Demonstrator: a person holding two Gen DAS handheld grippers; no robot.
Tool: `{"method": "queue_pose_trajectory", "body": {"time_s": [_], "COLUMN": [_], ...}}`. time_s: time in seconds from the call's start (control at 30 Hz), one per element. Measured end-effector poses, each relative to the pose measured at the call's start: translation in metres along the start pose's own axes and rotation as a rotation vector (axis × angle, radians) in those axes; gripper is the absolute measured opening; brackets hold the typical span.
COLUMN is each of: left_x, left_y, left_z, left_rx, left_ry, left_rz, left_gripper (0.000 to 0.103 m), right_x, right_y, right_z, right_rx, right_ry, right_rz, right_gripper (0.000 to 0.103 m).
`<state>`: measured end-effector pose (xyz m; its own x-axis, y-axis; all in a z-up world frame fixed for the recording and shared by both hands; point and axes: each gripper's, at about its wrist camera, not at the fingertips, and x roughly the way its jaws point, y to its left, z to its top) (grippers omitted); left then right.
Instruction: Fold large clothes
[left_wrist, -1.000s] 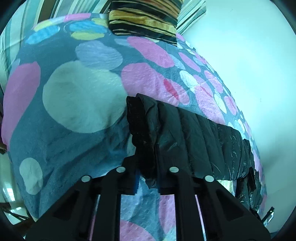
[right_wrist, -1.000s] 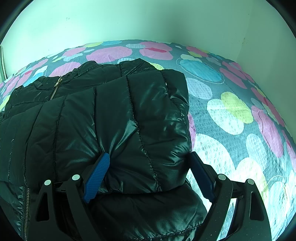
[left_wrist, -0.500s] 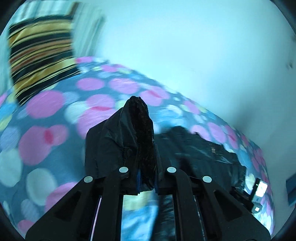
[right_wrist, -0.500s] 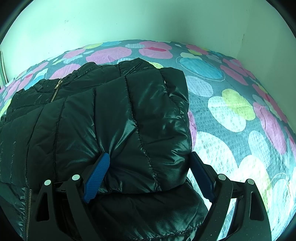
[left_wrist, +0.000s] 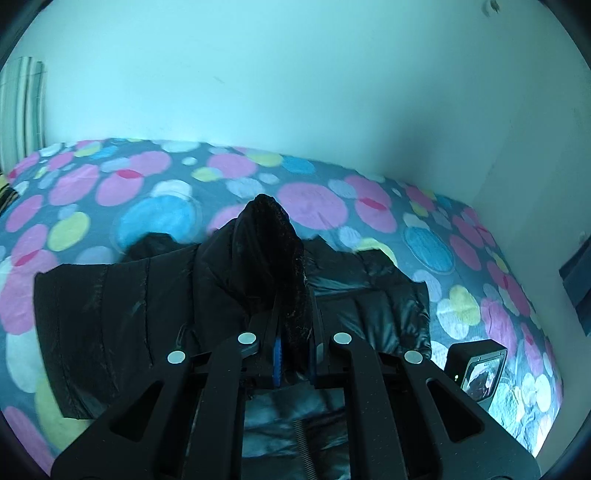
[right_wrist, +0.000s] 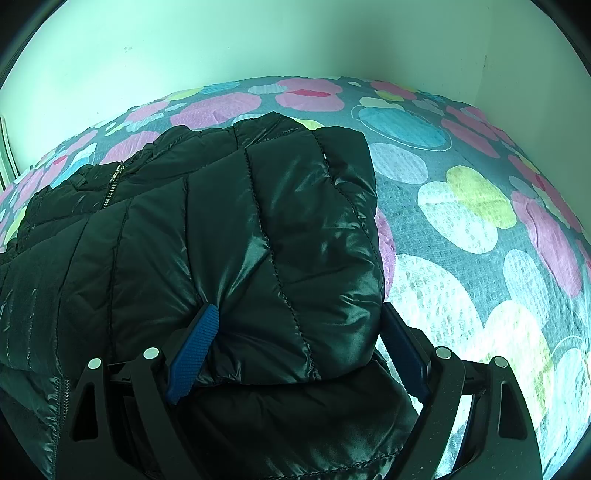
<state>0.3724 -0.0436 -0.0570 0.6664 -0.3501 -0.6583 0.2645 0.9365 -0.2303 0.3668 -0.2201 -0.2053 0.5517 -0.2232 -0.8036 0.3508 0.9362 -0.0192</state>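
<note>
A black quilted puffer jacket (right_wrist: 229, 236) lies on a bed with a polka-dot cover (right_wrist: 461, 206). In the left wrist view my left gripper (left_wrist: 293, 332) is shut on the cuff end of a jacket sleeve (left_wrist: 273, 251), which stands up above the jacket body (left_wrist: 110, 317). In the right wrist view my right gripper (right_wrist: 295, 332) is open, its blue-padded fingers (right_wrist: 194, 343) on either side of a folded jacket part that rests between them.
The bed cover (left_wrist: 166, 206) meets pale walls at the far side and right. The right gripper's camera unit (left_wrist: 476, 369) shows at the lower right of the left wrist view. A striped curtain (left_wrist: 22, 110) hangs at the left.
My left gripper has swung to the right and carried the sleeve over the jacket body; the striped pillow has left its view. My right gripper has stayed still.
</note>
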Motion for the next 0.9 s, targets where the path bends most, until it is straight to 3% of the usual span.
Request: {"method": "queue_pose_trajectory", "body": {"time_s": [0.2,0.33,0.5,0.57,0.7,0.9], "left_x": [0.066,0.077,0.059,0.045,0.008,-0.032], "left_y": [-0.04,-0.047,-0.048,-0.046,-0.021,0.052], "left_z": [-0.027,-0.035,-0.032,-0.031,-0.033,-0.064], "left_rx": [0.047,0.057,0.055,0.063,0.038,-0.023], "left_ry": [0.127,0.152,0.119,0.09,0.032,0.017], "left_rz": [-0.043,-0.056,-0.068,-0.063,-0.029,0.186], "left_gripper": [0.01,0.018,0.052,0.055,0.061,0.063], "right_x": [0.0,0.001,0.0,0.0,0.0,-0.003], "right_y": [-0.004,-0.005,-0.005,-0.005,-0.005,-0.006], "right_z": [-0.003,-0.003,-0.003,-0.003,-0.003,-0.002], "right_rx": [0.015,0.02,0.019,0.02,0.019,0.013], "right_ry": [0.002,0.004,0.004,0.003,0.003,-0.007], "right_rz": [0.015,0.022,0.02,0.021,0.021,0.012], "right_gripper": [0.086,0.086,0.086,0.086,0.086,0.086]}}
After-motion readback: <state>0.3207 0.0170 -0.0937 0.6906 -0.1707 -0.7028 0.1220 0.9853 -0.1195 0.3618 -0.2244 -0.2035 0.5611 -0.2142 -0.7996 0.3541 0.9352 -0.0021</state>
